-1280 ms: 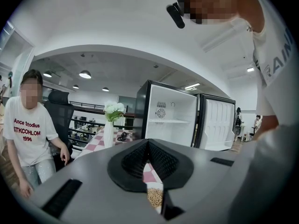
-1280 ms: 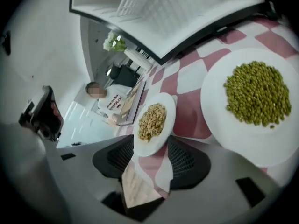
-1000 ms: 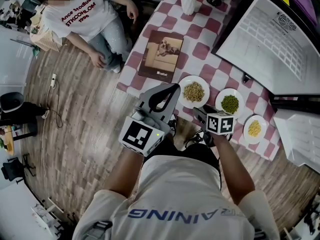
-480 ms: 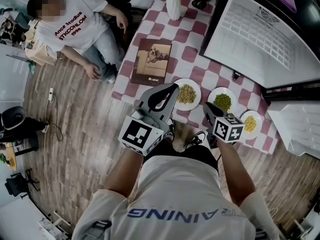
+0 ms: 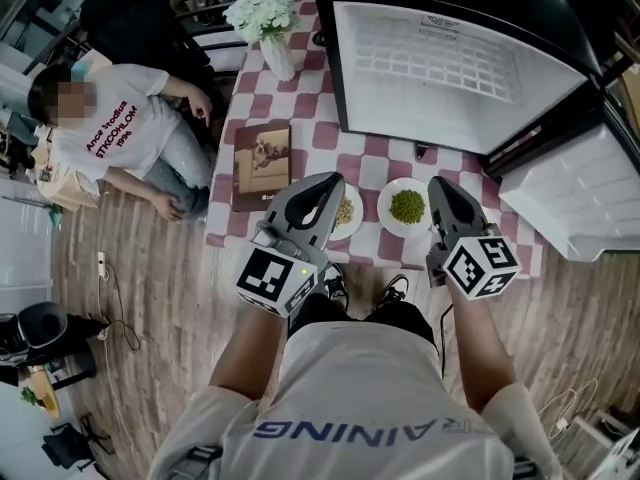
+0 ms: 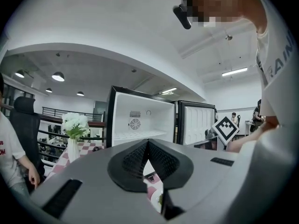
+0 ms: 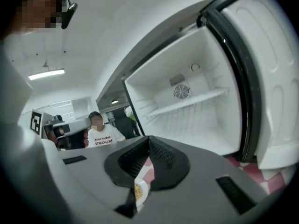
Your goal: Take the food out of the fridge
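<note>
The fridge (image 5: 450, 68) stands open on the checkered table (image 5: 300, 138); its white inside (image 7: 187, 101) shows a bare wire shelf. In front of it lie a plate of green peas (image 5: 407, 206) and a plate of yellowish grains (image 5: 347, 211), the second half hidden by my left gripper (image 5: 325, 183). My right gripper (image 5: 440, 183) hovers just right of the pea plate. Both grippers point at the fridge, raised above the plates, jaws shut on nothing. The closed tips meet in the left gripper view (image 6: 148, 143) and in the right gripper view (image 7: 149, 141).
The fridge door (image 5: 570, 198) hangs open at the right. A book (image 5: 261, 165) and a vase of white flowers (image 5: 265, 18) are on the table's left part. A person (image 5: 120, 128) sits left of the table. Wooden floor surrounds me.
My right gripper has risen from low beside the plates and now points at the fridge. The left gripper moved up and forward a little. The head view swung toward the fridge.
</note>
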`<state>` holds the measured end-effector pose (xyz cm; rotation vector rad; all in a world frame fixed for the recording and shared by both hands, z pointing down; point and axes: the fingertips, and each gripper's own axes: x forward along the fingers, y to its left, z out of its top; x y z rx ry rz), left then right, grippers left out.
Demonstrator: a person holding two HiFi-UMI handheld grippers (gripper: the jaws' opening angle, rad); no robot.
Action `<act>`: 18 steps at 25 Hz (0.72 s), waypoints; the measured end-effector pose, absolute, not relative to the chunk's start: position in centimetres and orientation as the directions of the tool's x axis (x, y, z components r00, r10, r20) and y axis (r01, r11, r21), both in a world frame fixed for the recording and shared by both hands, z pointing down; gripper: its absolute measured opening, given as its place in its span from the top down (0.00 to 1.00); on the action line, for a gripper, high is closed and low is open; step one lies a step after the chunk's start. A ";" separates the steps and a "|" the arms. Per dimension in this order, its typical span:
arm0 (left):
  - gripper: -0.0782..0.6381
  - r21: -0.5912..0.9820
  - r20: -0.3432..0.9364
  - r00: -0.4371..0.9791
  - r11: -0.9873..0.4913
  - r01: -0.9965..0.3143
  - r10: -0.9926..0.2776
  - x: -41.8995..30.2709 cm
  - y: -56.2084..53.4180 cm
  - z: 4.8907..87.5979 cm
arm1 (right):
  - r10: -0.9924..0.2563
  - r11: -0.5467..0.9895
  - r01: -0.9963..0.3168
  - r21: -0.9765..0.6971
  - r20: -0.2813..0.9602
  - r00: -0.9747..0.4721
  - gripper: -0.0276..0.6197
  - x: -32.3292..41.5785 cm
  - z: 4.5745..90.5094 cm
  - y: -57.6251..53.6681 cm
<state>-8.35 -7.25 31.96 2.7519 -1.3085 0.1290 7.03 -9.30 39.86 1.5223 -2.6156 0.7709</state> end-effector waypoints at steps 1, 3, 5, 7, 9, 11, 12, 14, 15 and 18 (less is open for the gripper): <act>0.88 0.042 0.108 0.642 -0.641 -0.766 -0.759 -7.8 -7.4 31.6 | -0.834 0.393 -0.833 -0.391 0.229 -0.501 0.92 8.0 38.5 -9.4; 0.88 0.033 0.096 0.660 -0.660 -0.750 -0.745 -6.8 -7.5 30.9 | -0.865 0.379 -0.849 -0.368 0.185 -0.466 0.92 9.7 36.0 -9.4; 0.88 0.029 0.086 0.674 -0.674 -0.738 -0.734 -5.9 -7.4 30.4 | -0.887 0.370 -0.861 -0.350 0.144 -0.440 0.92 11.2 33.9 -9.2; 0.88 0.024 0.076 0.691 -0.692 -0.722 -0.719 -5.0 -7.3 29.9 | -0.906 0.356 -0.872 -0.335 0.105 -0.411 0.92 12.5 32.1 -8.9; 0.89 0.017 0.068 0.707 -0.708 -0.706 -0.704 -4.2 -7.2 29.6 | -0.921 0.341 -0.884 -0.320 0.073 -0.382 0.92 13.6 30.5 -8.5; 0.88 0.015 0.059 0.717 -0.718 -0.696 -0.694 -3.6 -7.1 29.2 | -0.932 0.331 -0.894 -0.302 0.045 -0.361 0.92 14.4 29.3 -8.1; 0.88 0.013 0.056 0.722 -0.722 -0.691 -0.690 -3.4 -7.1 29.1 | -0.935 0.327 -0.898 -0.295 0.036 -0.353 0.92 14.7 28.9 -8.0; 0.88 0.005 0.053 0.728 -0.729 -0.684 -0.683 -3.0 -7.0 28.8 | -0.938 0.323 -0.901 -0.289 0.026 -0.344 0.92 15.0 28.4 -7.8; 0.88 0.004 0.052 0.730 -0.731 -0.683 -0.681 -3.0 -7.0 28.7 | -0.939 0.321 -0.902 -0.289 0.025 -0.342 0.92 15.1 28.3 -7.7; 0.88 0.008 0.047 0.730 -0.731 -0.682 -0.681 -2.8 -7.0 28.5 | -0.939 0.318 -0.901 -0.294 0.031 -0.341 0.92 15.3 28.4 -7.7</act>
